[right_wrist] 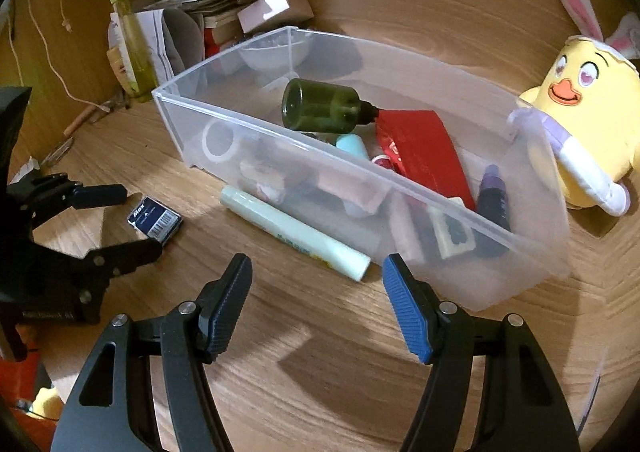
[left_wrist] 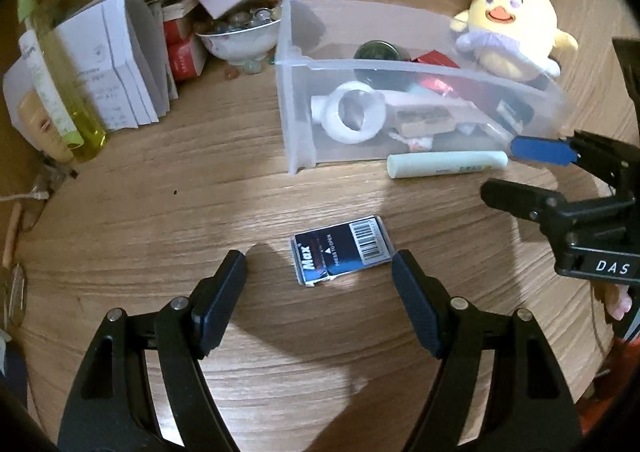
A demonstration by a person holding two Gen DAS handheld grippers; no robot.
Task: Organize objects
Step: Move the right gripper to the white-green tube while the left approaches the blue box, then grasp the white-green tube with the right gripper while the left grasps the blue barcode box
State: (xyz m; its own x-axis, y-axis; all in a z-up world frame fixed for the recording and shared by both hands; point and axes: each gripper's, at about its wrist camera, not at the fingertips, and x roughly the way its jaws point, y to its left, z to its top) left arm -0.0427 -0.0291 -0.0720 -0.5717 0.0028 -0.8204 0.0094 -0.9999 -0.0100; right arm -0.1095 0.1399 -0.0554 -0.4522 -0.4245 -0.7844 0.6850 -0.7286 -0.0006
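A small dark blue staple box (left_wrist: pixel 342 250) marked Max lies flat on the wooden table, just ahead of my left gripper (left_wrist: pixel 320 272), which is open with nothing between its fingers. A pale green tube (right_wrist: pixel 294 232) lies along the near wall of a clear plastic bin (right_wrist: pixel 532 252) that holds several small items. My right gripper (right_wrist: pixel 316 276) hovers open just short of the tube's near end. In the left wrist view the right gripper (left_wrist: pixel 516 167) shows at the right edge by the tube (left_wrist: pixel 446 163). The left gripper (right_wrist: pixel 132 217) flanks the staple box (right_wrist: pixel 154 219).
A yellow chick plush (left_wrist: pixel 516 31) with bunny ears leans on the bin's far right end. At the back left stand a pile of papers (left_wrist: pixel 116 63), small boxes, a bowl of marbles (left_wrist: pixel 240 35) and a yellow-green bottle (left_wrist: pixel 56 83). A white cord (right_wrist: pixel 44 47) runs along the left wall.
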